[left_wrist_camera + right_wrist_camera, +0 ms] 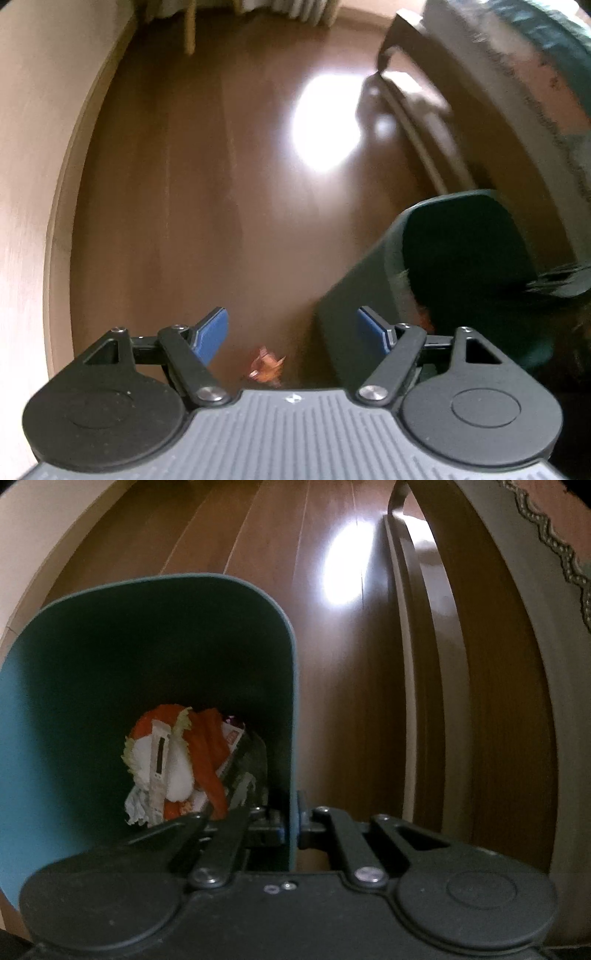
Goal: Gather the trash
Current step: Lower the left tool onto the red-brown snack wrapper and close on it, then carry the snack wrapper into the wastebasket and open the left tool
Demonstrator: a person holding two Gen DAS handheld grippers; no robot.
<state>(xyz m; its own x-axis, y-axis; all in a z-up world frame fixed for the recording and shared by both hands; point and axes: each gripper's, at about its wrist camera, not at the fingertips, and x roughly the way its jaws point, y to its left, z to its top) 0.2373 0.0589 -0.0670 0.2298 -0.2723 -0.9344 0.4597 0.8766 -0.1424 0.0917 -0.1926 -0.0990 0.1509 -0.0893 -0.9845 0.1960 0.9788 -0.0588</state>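
A dark green trash bin (74, 672) fills the left of the right wrist view. Crumpled orange and white wrappers (177, 760) lie inside it. My right gripper (293, 819) is shut on the bin's right wall, one finger inside and one outside. In the left wrist view the same bin (454, 258) stands at the right, blurred. My left gripper (291, 328) is open and empty above the wooden floor. A small orange wrapper (266, 367) lies on the floor between and just below its blue fingertips (212, 334).
A pale wall (33, 166) curves along the left. A bed or sofa with a patterned cover (517, 92) and its wooden frame (424, 664) run along the right. Bright light reflects off the brown floor (221, 166). A chair leg (190, 33) stands far back.
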